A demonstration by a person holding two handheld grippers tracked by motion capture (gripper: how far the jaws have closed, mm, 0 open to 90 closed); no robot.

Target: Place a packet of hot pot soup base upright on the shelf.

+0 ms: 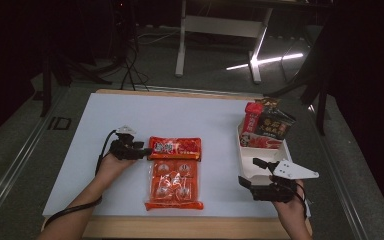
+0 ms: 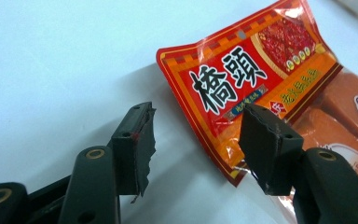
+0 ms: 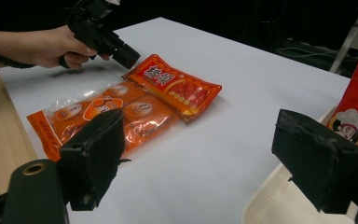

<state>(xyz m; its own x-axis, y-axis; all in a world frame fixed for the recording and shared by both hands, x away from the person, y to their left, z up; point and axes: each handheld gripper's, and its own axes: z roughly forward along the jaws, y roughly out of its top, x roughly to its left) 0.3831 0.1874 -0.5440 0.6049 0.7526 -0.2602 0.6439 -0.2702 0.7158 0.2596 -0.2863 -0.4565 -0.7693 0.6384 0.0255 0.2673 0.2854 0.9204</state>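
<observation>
The step in hand looks like a pick of the small red seasoning packet [image 1: 175, 148], which lies flat on the white table [image 1: 105, 120] with its near edge overlapping the far end of the larger clear orange multi-pack [image 1: 174, 184]. The left gripper [image 2: 196, 140] sits at the packet's left end with its jaws spread wide and nothing between them; in the left gripper view one jaw is over bare table and the other over the packet's crimped corner. The right gripper [image 3: 214, 163] hovers beside the cream tray [image 1: 260, 167], jaws likewise wide apart and empty, with upright red and black pouches [image 1: 267, 125] standing in the tray's far end. The packet is thin, glossy film with a slightly lifted, curled corner, so the next move probably calls for sliding the lower jaw under that raised edge and pinching the seal without dragging the slippery multi-pack beneath it
</observation>
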